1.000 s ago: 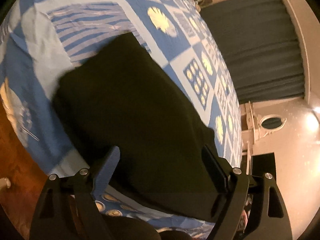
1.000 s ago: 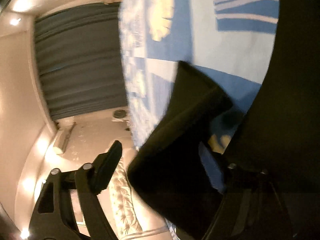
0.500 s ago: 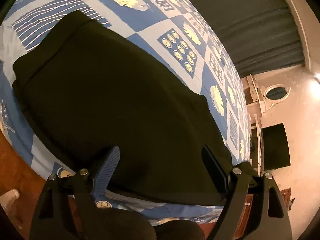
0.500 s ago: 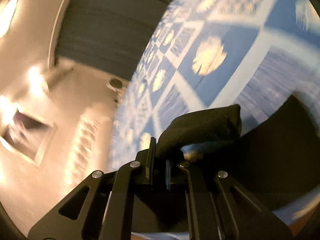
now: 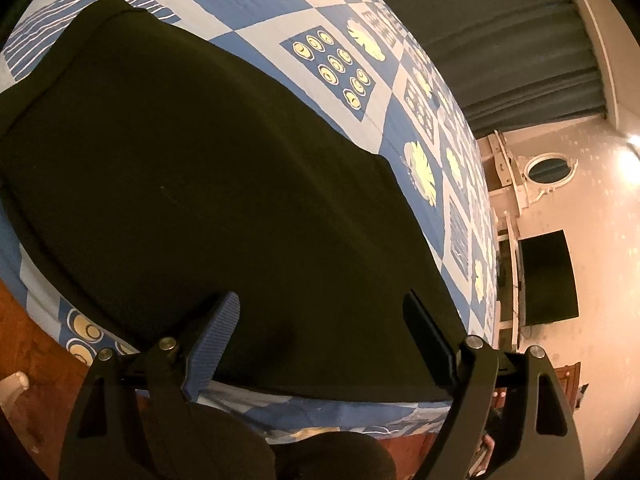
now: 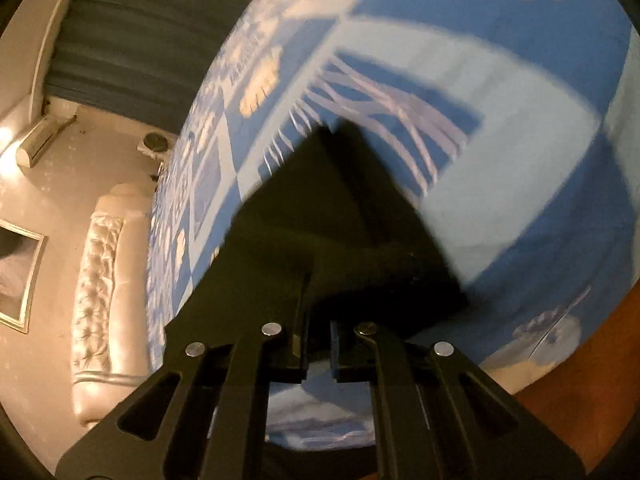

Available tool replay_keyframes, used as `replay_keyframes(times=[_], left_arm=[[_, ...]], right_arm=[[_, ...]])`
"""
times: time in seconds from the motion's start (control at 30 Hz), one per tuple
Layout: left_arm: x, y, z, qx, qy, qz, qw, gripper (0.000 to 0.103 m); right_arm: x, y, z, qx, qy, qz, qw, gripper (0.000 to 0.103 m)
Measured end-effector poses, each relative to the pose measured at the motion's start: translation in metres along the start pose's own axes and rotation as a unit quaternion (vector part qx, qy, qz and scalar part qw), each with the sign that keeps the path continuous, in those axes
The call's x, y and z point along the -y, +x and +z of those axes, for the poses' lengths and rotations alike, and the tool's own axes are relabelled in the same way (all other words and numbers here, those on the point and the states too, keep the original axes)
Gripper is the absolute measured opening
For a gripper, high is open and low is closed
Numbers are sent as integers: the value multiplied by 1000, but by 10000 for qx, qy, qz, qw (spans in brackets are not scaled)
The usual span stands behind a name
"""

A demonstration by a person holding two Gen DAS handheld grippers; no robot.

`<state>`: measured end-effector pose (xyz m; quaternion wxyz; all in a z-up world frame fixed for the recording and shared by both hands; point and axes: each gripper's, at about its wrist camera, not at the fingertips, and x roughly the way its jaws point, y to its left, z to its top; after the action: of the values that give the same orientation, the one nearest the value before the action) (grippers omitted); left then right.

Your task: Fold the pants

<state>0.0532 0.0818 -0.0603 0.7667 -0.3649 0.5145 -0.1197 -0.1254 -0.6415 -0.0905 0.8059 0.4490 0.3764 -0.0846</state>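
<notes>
pants (image 5: 208,184) flat on bed (image 5: 384,92), under wide-open left claw (image 5: 320,340) | right claw (image 6: 318,340) pinching pants edge | fold unfinished, looks midway

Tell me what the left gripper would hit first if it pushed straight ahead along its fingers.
Most likely the black pants. The open left gripper points at the dark fabric spread on the blue patterned bedspread, with nothing visible in between, though depth is hard to judge.

black pants (image 5: 208,184), blue patchwork bedspread (image 5: 332,24)
</notes>
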Motion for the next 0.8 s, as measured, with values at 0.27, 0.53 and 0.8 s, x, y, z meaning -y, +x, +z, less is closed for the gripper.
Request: replay_keyframes(times=[0.27, 0.53, 0.8], left_arm=[[-4, 1, 2, -20, -88, -55, 9999, 82], [-3, 1, 0, 17, -1, -22, 10000, 82], [-3, 4, -1, 77, -84, 29, 9999, 82]], right_arm=[[3, -30, 29, -280, -211, -380, 9987, 72], [45, -2, 63, -260, 462, 695, 9962, 69], [19, 35, 65, -763, -361, 715, 9939, 38]])
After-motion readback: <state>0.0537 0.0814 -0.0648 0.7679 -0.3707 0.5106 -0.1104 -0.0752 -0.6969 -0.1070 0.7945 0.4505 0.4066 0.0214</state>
